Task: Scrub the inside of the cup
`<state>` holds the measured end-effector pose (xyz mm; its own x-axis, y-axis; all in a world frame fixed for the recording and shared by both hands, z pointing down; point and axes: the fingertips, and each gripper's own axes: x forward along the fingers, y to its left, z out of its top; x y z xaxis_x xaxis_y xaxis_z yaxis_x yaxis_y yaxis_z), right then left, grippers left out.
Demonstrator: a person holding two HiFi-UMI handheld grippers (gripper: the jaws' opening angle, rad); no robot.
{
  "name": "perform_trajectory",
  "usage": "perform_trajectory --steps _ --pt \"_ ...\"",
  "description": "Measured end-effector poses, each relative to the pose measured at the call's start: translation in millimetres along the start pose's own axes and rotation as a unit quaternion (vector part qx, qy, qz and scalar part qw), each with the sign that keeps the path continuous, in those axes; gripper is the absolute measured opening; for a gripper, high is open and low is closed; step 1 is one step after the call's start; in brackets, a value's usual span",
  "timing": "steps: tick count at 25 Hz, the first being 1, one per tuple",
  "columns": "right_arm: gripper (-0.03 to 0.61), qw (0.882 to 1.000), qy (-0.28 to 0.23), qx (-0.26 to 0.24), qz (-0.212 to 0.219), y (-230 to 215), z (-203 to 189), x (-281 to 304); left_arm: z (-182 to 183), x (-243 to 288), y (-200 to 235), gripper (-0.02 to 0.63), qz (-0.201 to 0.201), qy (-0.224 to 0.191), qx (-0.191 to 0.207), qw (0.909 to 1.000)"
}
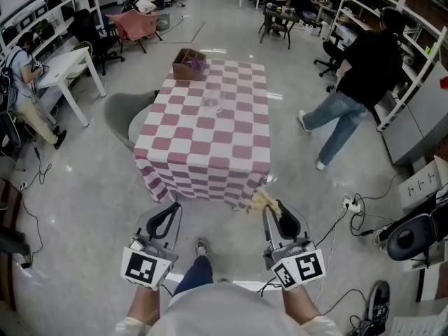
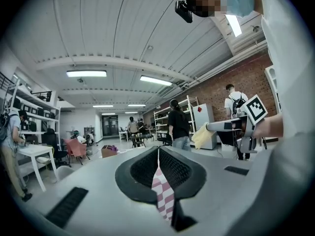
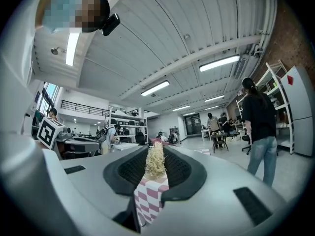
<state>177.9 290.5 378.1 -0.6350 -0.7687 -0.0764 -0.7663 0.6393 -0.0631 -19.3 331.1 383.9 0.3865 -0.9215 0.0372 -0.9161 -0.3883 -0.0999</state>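
On table, box behind cup; left gripper jaws closed empty, right gripper clamps scrubber

Open lab: equipment shelves, desks, office chairs.

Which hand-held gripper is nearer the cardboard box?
Left. The left hand-held gripper is held short of the cardboard box, roughly in line with it; the right hand-held gripper, holding a scrubber, is farther off to the right.
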Motion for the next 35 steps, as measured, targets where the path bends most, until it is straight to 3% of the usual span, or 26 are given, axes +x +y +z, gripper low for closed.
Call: perform_trajectory --steps 15,25,35 --pt "0.106 0.999 -0.004 -0.009 -0.054 -32 5 135 1 109 115 0.034 -0.056 -0.015 -0.005 0.9983" --pt "0.106 0.996 0.003 -0.026 -0.084 -47 2 172 -21 151 150 0.034 -0.085 -0.003 -0.004 0.9963" --pt "0.106 0.997 0.008 -0.011 -0.070 -82 -15 223 -27 206 169 0.034 -0.082 0.004 -0.007 0.9966"
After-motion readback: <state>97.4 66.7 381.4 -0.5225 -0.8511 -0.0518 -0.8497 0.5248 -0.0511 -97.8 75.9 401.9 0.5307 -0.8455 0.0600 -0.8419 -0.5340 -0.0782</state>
